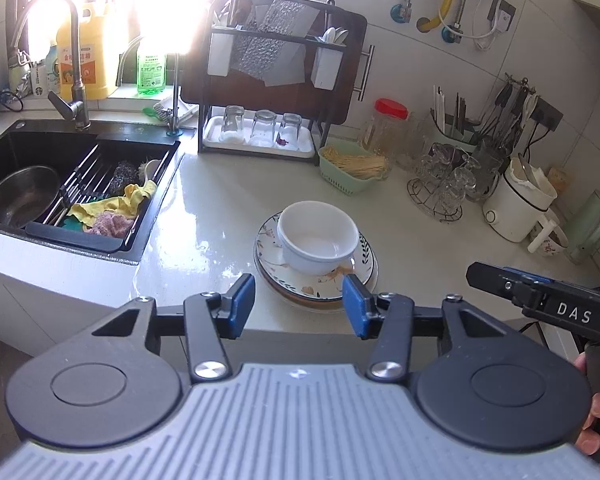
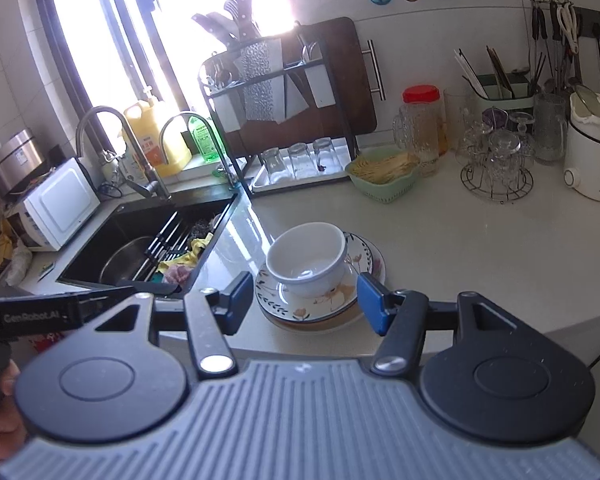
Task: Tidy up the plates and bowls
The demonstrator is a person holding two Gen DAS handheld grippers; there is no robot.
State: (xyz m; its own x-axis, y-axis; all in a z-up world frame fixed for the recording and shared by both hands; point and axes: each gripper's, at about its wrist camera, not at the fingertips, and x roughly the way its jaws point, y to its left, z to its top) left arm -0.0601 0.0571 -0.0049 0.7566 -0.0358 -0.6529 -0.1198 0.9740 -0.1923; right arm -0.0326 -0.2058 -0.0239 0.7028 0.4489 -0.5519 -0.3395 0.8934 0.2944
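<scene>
A white bowl point(image 1: 318, 236) stands on a stack of flower-patterned plates point(image 1: 320, 286) near the counter's front edge. It shows in the right wrist view as well, the bowl point(image 2: 306, 258) on the plates point(image 2: 320, 304). My left gripper point(image 1: 300, 304) is open and empty, just in front of the stack, above the counter edge. My right gripper point(image 2: 302, 300) is open and empty, also just in front of the stack. The right gripper's body point(image 1: 540, 300) shows at the right of the left wrist view.
A black sink point(image 1: 60, 184) with a steel bowl, a rack and cloths lies to the left. A dish rack with upturned glasses point(image 1: 260, 128) stands behind. A green basket point(image 1: 354, 168), a glass stand point(image 1: 444, 184), jars and a white cooker point(image 1: 516, 200) crowd the back right.
</scene>
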